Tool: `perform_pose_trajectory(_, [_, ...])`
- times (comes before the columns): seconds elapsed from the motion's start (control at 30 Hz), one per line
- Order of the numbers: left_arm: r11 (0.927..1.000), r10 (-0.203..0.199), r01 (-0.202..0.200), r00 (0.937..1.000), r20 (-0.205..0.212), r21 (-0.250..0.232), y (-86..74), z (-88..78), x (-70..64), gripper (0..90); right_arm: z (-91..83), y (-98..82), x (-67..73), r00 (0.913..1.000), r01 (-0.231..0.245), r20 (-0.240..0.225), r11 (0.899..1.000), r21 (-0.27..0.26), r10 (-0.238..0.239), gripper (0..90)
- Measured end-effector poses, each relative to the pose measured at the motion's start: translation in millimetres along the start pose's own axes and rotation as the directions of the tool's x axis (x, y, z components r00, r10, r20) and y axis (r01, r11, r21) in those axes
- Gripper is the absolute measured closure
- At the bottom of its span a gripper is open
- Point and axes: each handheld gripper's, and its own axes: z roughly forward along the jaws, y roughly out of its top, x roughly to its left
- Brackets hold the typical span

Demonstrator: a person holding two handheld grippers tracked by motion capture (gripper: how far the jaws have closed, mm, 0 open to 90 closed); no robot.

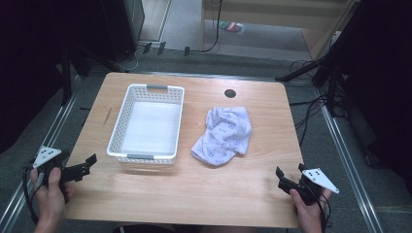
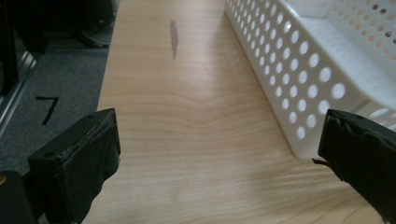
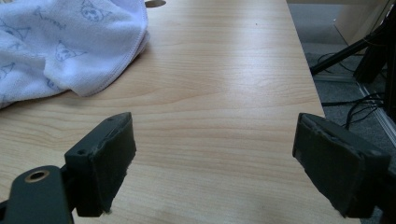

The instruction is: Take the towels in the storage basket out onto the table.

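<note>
A white perforated basket (image 1: pixel 145 92) stands empty on the left half of the wooden table (image 1: pixel 194 194). To its right lies a crumpled white towel (image 1: pixel 223 133) with small printed figures. My left gripper (image 1: pixel 87 162) rests at the table's left front edge, open, nothing between its jaws. In the left gripper view the basket (image 2: pixel 299 70) wall runs along the right, just ahead of my left gripper (image 2: pixel 219 154). My right gripper (image 1: pixel 282 177) sits at the right front corner, open and holding nothing. In the right gripper view the towel (image 3: pixel 70 42) lies ahead to the left of my right gripper (image 3: pixel 215 163).
A dark round hole (image 1: pixel 230 93) sits near the table's far edge. Cables (image 1: pixel 311 111) and stand legs crowd the floor to the right. Metal rails (image 1: pixel 53 126) run along the floor on both sides of the table.
</note>
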Motion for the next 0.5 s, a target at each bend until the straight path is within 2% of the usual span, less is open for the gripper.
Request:
perform_pose_trajectory(0.17, [0.9998, -0.003, 0.004, 0.9997, -0.026, 0.020, -11.0, -3.2, 8.7, 0.1, -0.3, 0.0, -0.1, 1.0000, -0.007, 0.001, 1.000, 0.001, 0.007, 13.4])
perform_pose_trajectory(0.27, [0.9999, -0.012, 0.012, 0.9998, -0.018, 0.007, -14.1, -6.6, 13.5, 0.1, -0.5, 0.0, -0.2, 0.9999, -0.012, 0.001, 1.000, 0.001, 0.012, 13.4])
perform_pose_trajectory(0.37, [0.9999, 0.011, -0.011, 0.9997, -0.023, 0.010, -16.9, -7.9, 17.4, 0.1, -0.5, -0.1, -0.1, 1.0000, -0.009, 0.001, 1.000, -0.001, 0.009, 13.3])
perform_pose_trajectory(0.5, [0.9998, 0.013, -0.012, 0.9998, -0.017, 0.017, -22.1, -6.2, 20.6, 0.1, -0.3, 0.0, -0.7, 0.9999, -0.012, 0.000, 1.000, -0.003, 0.012, 13.3])
